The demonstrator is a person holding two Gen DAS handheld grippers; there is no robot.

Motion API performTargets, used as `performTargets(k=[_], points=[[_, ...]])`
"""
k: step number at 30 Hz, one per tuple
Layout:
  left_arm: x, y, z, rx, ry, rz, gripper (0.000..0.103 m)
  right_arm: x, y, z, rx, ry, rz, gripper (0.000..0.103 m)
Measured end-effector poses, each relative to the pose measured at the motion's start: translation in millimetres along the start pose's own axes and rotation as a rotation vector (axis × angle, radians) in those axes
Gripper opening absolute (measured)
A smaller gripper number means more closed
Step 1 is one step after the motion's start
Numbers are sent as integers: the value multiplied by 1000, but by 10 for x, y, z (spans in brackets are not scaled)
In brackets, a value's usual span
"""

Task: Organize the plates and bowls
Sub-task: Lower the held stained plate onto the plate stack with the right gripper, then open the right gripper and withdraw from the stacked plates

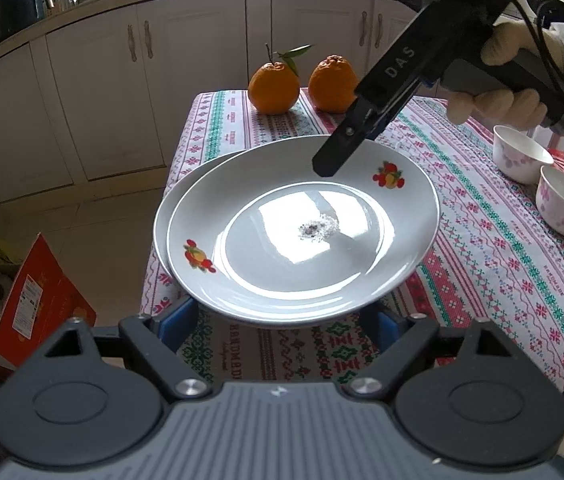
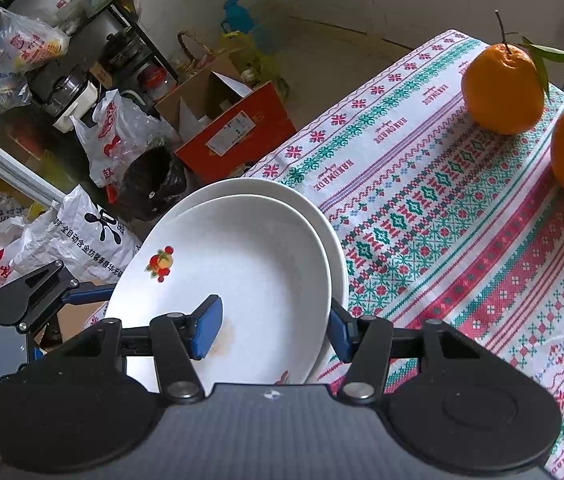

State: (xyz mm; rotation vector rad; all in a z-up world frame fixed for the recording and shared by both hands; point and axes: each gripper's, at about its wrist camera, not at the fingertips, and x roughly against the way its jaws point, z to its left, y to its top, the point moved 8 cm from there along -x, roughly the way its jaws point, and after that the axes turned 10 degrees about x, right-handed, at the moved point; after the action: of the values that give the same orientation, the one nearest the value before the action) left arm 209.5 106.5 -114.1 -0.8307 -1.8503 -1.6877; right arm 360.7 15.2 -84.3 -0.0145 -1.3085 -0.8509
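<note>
White plates: top plate [image 1: 301,236] with fruit pictures sits on a bottom plate [image 1: 162,216], a bit off to one side; both lie at the edge of the patterned cloth [image 1: 501,264]
Right claw [image 2: 274,330]: pinches the top plate's rim
Left claw [image 1: 282,328]: let go; pads wide apart beside the plates
Bowls [image 1: 521,154]: 2 sit well apart from the plates
Oranges [image 1: 274,88]: 2 at the far end

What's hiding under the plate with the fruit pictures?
Another white plate lies under the fruit plate, peeking out along one edge. Most of it is covered, so any pictures on it cannot be seen. Below is the tablecloth.
</note>
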Motion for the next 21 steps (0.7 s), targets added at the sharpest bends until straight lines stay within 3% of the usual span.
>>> performTargets(k=[11, 21], points=[[11, 5, -40, -22, 5, -16, 90, 56, -53, 23, -3, -26, -11, 62], [3, 6, -33, -12, -6, -22, 93, 42, -131, 36, 7, -60, 0, 69]])
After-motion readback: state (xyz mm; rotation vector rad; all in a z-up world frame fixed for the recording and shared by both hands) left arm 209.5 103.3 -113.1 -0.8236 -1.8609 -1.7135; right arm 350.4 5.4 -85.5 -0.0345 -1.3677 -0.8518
